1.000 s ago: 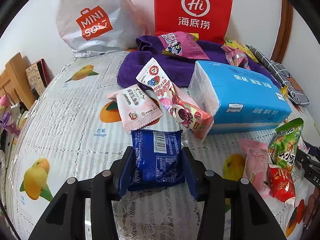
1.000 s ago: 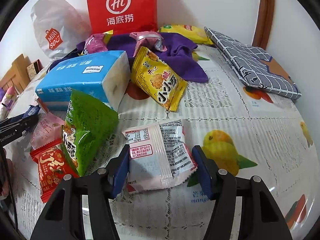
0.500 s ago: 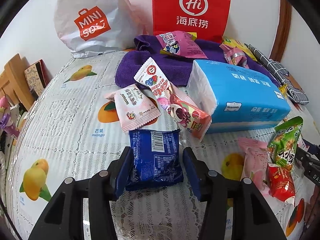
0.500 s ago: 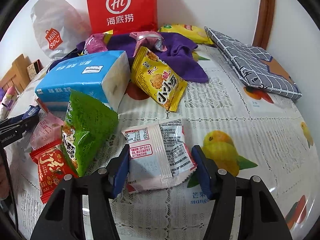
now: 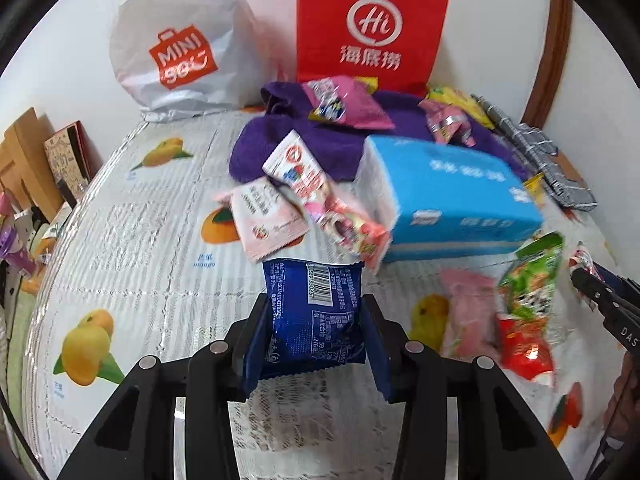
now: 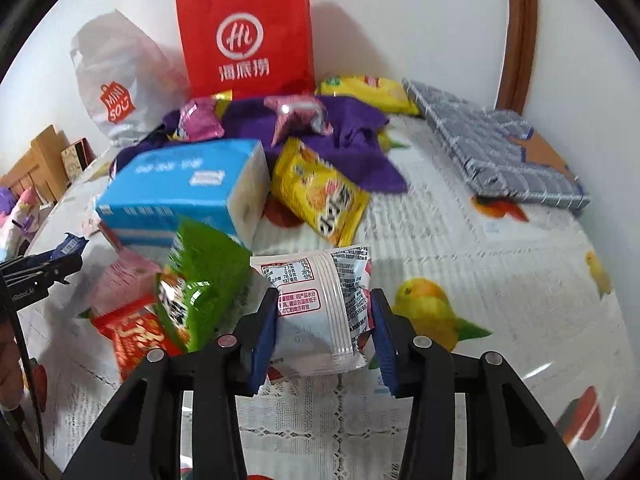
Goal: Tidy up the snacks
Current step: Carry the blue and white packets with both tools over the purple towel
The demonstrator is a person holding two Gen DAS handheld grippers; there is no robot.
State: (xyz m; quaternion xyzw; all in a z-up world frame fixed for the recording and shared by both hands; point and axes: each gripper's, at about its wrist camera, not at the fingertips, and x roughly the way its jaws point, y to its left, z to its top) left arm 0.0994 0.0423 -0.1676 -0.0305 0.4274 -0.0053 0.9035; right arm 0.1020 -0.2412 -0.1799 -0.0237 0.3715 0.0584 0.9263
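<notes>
Blue packet (image 5: 314,314) pinched while left gripper (image 5: 314,344) was closing, white packet (image 6: 320,312) clamped in right gripper (image 6: 324,336); both best lifted level

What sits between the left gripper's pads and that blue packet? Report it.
Nothing visible does. The left gripper has its pads against both sides of the blue packet, jaws closing on it, with no other wrapper between.

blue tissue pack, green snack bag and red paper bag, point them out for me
blue tissue pack (image 6: 180,188), right wrist view, on its blue top face
green snack bag (image 6: 204,276), right wrist view, on its plain green upper panel
red paper bag (image 5: 372,28), left wrist view, on its front logo
</notes>
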